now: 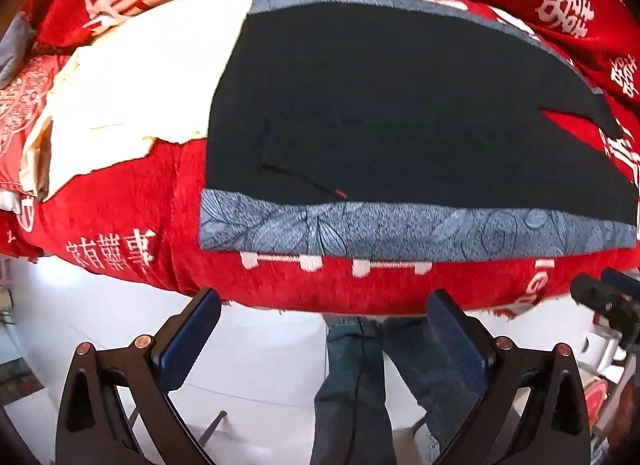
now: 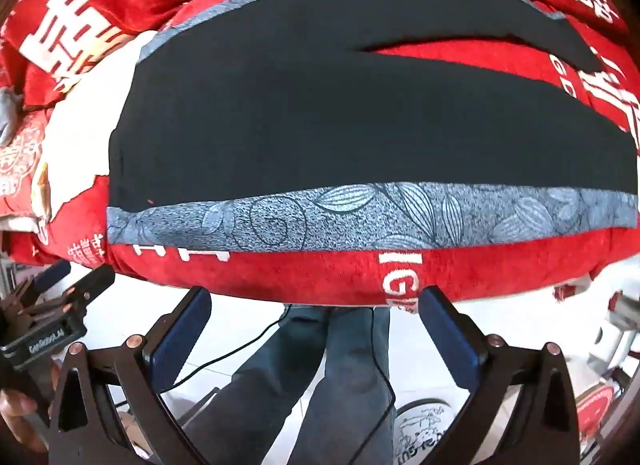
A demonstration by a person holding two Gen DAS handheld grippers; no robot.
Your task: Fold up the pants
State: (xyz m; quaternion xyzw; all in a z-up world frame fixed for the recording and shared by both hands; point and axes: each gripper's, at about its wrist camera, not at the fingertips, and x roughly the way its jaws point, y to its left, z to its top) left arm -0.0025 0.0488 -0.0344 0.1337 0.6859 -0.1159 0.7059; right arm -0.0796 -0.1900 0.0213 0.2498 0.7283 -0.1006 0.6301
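Black pants (image 1: 392, 105) lie spread flat on a grey leaf-patterned cloth (image 1: 400, 225) over a red bed cover (image 1: 120, 205). The waist is at the left and the two legs split toward the right, with red cover showing between them (image 2: 460, 57). The pants also show in the right wrist view (image 2: 320, 125). My left gripper (image 1: 324, 305) is open and empty, held off the bed's near edge. My right gripper (image 2: 316, 301) is open and empty too, also short of the near edge. Neither touches the pants.
A white garment (image 1: 132, 85) lies on the bed left of the pants. The person's jeans-clad legs (image 2: 320, 377) stand on the white floor below. A cable (image 2: 240, 349) runs on the floor. The other gripper shows at each view's side (image 2: 52, 317).
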